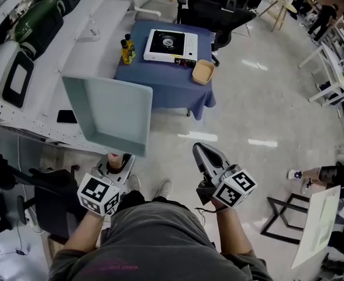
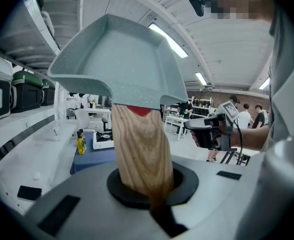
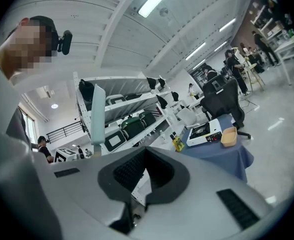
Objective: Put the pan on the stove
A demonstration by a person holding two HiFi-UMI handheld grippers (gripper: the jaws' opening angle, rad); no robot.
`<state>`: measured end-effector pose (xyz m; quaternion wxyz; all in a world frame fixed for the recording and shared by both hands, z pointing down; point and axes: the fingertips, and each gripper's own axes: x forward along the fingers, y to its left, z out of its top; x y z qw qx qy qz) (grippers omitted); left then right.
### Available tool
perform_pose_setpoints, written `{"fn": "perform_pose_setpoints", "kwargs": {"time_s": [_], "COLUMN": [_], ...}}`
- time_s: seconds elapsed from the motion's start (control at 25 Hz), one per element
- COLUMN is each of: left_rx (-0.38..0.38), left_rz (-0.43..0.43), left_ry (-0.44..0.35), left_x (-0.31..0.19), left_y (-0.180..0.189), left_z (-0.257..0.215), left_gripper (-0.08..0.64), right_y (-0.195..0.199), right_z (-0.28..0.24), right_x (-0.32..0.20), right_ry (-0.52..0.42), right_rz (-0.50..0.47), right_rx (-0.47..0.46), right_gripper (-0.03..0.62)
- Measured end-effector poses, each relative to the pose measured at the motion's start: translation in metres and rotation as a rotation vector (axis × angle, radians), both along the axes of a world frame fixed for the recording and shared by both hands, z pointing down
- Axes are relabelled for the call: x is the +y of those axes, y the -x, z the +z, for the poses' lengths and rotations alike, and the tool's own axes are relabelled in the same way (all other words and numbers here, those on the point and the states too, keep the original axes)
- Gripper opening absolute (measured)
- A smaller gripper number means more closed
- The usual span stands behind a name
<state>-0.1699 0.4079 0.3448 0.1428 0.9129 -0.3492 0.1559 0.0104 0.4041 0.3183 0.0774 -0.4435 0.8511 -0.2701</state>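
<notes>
A pale teal square pan (image 1: 110, 113) is held up in the air by its wooden handle (image 2: 142, 154), with my left gripper (image 1: 118, 164) shut on that handle. In the left gripper view the pan (image 2: 122, 64) fills the upper middle, tilted toward the camera. The white portable stove (image 1: 171, 44) sits on a blue-clothed table (image 1: 172, 86) a few steps ahead, with nothing on its burner. My right gripper (image 1: 207, 154) hangs to the right of the pan, jaws together and holding nothing. From the right gripper view the pan (image 3: 98, 119) shows edge-on at the left and the stove (image 3: 204, 132) at the right.
Yellow bottles (image 1: 127, 49) stand left of the stove and a tan tray (image 1: 203, 71) lies at the table's right corner. Black office chairs (image 1: 219, 13) stand behind the table. A long white counter (image 1: 55, 69) with dark appliances runs along the left. People stand far off.
</notes>
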Motion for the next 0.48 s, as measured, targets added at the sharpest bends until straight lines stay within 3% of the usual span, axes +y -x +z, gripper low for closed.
{"fn": "perform_pose_setpoints", "kwargs": {"time_s": [0.48], "left_rx": [-0.002], "left_rz": [-0.010], "left_ry": [-0.019], "left_x": [0.003], "left_y": [-0.029], "left_z": [-0.004], "left_gripper": [0.002], "right_y": [-0.037], "right_z": [0.012], "right_x": [0.002], "right_ry": [0.023], "right_rz": [0.009], "right_rx": [-0.043], "right_gripper": [0.003]}}
